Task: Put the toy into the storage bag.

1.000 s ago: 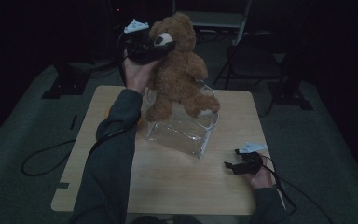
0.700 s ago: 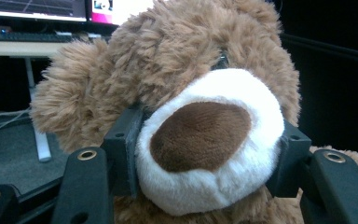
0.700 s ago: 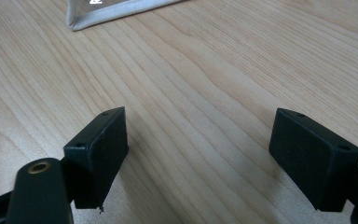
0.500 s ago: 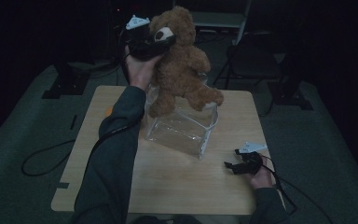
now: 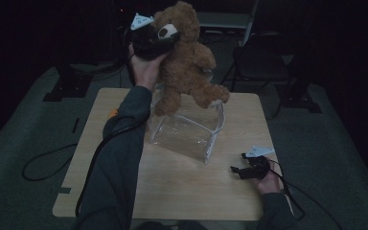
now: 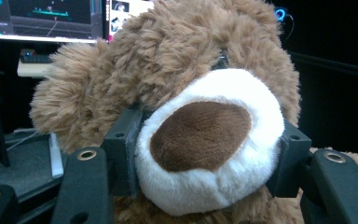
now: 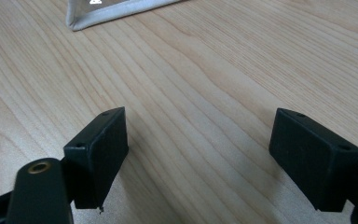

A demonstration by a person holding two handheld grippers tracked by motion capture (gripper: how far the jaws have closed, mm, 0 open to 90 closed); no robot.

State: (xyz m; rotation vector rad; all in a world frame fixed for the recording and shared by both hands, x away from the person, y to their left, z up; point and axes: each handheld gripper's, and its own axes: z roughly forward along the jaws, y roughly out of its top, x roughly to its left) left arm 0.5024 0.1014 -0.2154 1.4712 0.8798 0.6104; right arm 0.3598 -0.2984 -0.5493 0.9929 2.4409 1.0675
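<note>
Nearest, right gripper point(image 5: 238, 171) resting on the wooden table point(image 5: 182, 191) at its near right corner, jaws spread wide with nothing between them. Farther in, clear soft-sided box point(image 5: 187, 129) at mid-table. Beyond and above, left gripper point(image 5: 160, 40) raised, pads clamped on either side of the white muzzle of the teddy bear point(image 5: 187, 62); bear hanging over the box, feet at its rim.
</note>
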